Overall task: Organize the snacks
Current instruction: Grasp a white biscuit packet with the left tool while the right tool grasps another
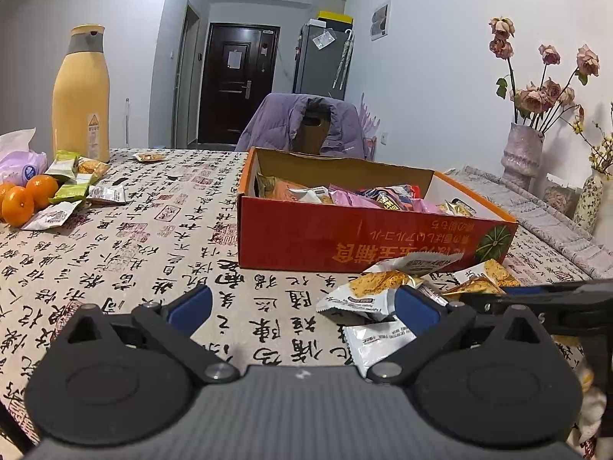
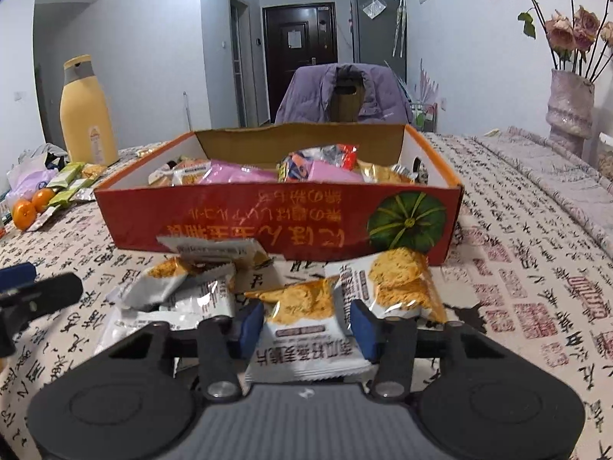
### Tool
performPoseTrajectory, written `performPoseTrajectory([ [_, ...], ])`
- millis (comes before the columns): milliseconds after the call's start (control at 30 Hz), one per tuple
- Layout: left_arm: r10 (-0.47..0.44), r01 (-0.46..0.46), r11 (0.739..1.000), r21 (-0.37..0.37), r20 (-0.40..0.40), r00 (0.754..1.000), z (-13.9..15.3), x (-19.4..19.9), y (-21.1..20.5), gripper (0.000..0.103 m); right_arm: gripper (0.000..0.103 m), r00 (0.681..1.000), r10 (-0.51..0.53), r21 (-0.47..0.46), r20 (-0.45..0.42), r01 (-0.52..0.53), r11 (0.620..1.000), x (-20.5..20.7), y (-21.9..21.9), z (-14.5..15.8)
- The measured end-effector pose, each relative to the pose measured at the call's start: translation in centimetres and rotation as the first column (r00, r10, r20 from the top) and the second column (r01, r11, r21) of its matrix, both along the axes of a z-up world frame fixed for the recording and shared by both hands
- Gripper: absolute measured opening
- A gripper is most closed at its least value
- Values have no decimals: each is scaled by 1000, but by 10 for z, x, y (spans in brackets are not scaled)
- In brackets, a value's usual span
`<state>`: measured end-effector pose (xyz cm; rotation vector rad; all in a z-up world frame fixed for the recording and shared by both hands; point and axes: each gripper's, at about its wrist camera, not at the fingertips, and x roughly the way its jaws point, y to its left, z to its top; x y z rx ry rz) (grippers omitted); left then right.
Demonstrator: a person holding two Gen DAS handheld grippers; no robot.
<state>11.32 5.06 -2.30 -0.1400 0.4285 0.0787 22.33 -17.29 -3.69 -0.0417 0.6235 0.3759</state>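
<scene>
Orange cardboard box [image 2: 268, 226] is the landmark: left of its front wall the left gripper [image 1: 302, 306] waits, fingers spread and empty; at the pile just before that wall, the right gripper [image 2: 306, 326] fingers pinch a cracker packet [image 2: 306, 329], its long axis pointing boxward.

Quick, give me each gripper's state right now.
Left gripper: open, nothing between its fingers.
Right gripper: closed on a white and orange cracker packet in front of the red box.
</scene>
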Motion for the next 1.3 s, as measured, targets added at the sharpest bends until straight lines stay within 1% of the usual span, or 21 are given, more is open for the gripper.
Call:
performPoseTrajectory([
  [133, -2, 2, 1000, -1, 0, 1000, 0, 0, 0, 103, 42, 1000, 5, 7, 3, -5, 1000, -2, -1, -1],
  [267, 0, 0, 1000, -1, 4, 1000, 0, -1, -1, 103, 39, 1000, 6, 4, 26, -6, 1000, -8, -2, -1],
  [567, 18, -17, 1000, 11, -12, 1000, 0, 1, -2, 103, 38, 994, -24, 43, 106, 19, 999, -26, -21, 13],
  [700, 17, -14, 999, 39, -56, 998, 1, 7, -7, 103, 38, 991, -43, 57, 127, 36, 998, -32, -33, 18],
  [733, 14, -11, 999, 36, -65, 998, 1, 8, -9, 103, 38, 990, -47, 60, 130, 40, 997, -33, -35, 18],
  [833, -21, 19, 1000, -19, -90, 996, 4, 11, -13, 103, 38, 989, -61, 66, 133, 52, 996, -37, -43, 17],
  [867, -29, 27, 999, -26, -97, 995, 4, 12, -16, 103, 38, 989, -65, 68, 132, 56, 996, -38, -45, 17],
  [967, -49, 49, 999, -7, -112, 993, 3, 16, -31, 103, 38, 989, -72, 73, 129, 63, 995, -39, -50, 15],
  [1067, -68, 67, 998, -12, -136, 988, 1, 20, -43, 103, 38, 988, -77, 75, 133, 67, 995, -41, -53, 14],
  [1233, -59, 56, 998, -23, -180, 982, -3, 29, -57, 103, 38, 988, -87, 85, 131, 76, 993, -43, -60, 13],
  [1300, -45, 43, 999, -15, -197, 979, -5, 31, -62, 103, 38, 988, -89, 89, 128, 78, 993, -43, -63, 11],
])
